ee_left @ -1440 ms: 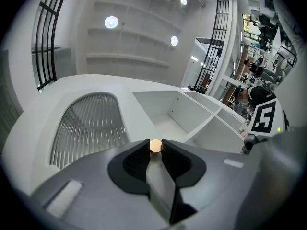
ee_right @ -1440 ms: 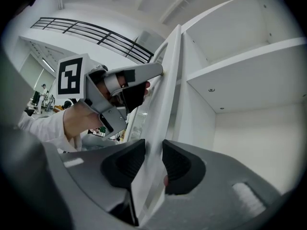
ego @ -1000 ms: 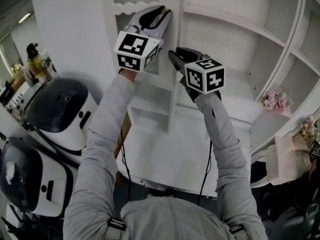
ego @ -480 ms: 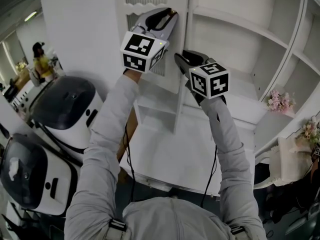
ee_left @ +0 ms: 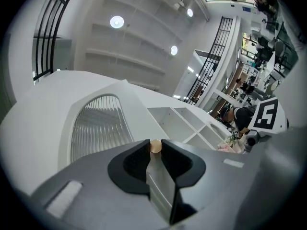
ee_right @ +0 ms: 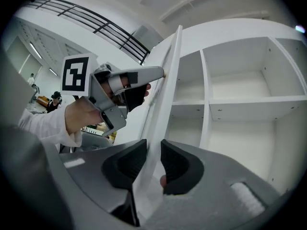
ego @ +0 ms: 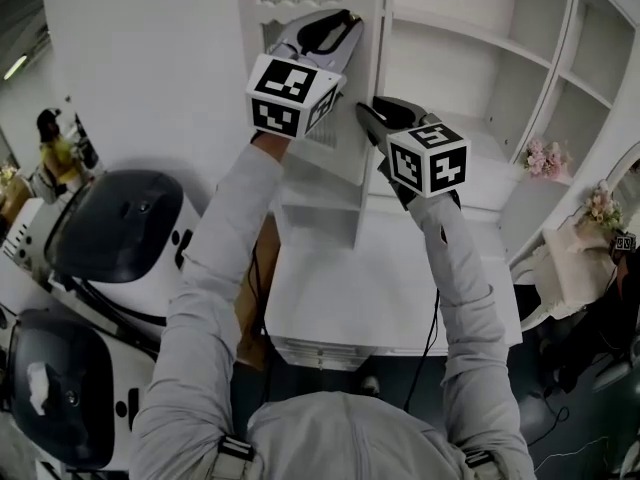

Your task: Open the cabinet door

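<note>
Left claw [ee_left: 154, 150] pinches the small knob [ee_left: 155, 146] at its tips while right claw [ee_right: 153, 157] clamps the edge of the cabinet door [ee_right: 168, 80], standing ajar between its pads, and if the 2 pull unevenly, I think the knob may slip out.

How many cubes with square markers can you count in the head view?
2. One cube is on the left gripper, up against the cabinet door; the other cube is on the right gripper, lower and to the right. None appears hidden.
</note>
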A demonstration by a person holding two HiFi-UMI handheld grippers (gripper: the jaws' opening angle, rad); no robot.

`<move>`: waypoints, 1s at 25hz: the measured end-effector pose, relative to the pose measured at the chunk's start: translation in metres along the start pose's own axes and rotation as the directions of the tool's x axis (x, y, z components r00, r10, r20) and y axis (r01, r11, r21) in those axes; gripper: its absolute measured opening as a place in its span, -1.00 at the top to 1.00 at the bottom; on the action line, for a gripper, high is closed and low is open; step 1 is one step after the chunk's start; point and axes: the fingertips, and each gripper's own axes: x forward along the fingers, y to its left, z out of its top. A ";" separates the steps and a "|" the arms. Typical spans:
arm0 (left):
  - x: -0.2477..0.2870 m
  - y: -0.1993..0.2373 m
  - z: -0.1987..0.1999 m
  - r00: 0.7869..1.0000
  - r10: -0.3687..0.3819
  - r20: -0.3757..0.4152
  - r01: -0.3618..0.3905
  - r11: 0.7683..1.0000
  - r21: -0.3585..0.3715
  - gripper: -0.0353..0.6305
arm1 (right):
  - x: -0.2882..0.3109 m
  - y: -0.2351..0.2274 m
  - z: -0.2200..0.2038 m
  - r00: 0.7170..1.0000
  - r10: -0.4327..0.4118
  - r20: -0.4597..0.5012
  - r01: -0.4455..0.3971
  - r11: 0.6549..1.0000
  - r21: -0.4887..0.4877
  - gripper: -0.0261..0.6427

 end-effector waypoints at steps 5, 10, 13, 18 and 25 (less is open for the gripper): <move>-0.034 0.006 0.017 0.998 -0.056 0.018 0.056 0.998 -0.018 0.61 | -0.011 0.039 0.011 0.999 -0.049 0.003 0.049 0.999 -0.001 0.65; -0.070 0.020 0.030 0.997 -0.070 0.020 0.070 0.997 0.013 0.59 | -0.012 0.082 0.023 0.999 -0.033 0.025 0.032 0.999 0.037 0.67; -0.087 0.029 0.035 0.996 -0.091 0.024 0.091 0.996 0.010 0.58 | -0.010 0.104 0.029 0.999 -0.044 0.024 0.044 0.999 0.023 0.67; -0.112 0.046 0.041 0.992 -0.125 0.029 0.125 0.992 -0.010 0.57 | -0.003 0.135 0.037 0.999 -0.045 0.030 0.045 0.999 0.014 0.66; -0.145 0.071 0.043 0.986 -0.138 0.094 0.145 0.986 -0.079 0.55 | 0.011 0.174 0.046 0.997 0.053 0.054 -0.055 0.998 0.021 0.65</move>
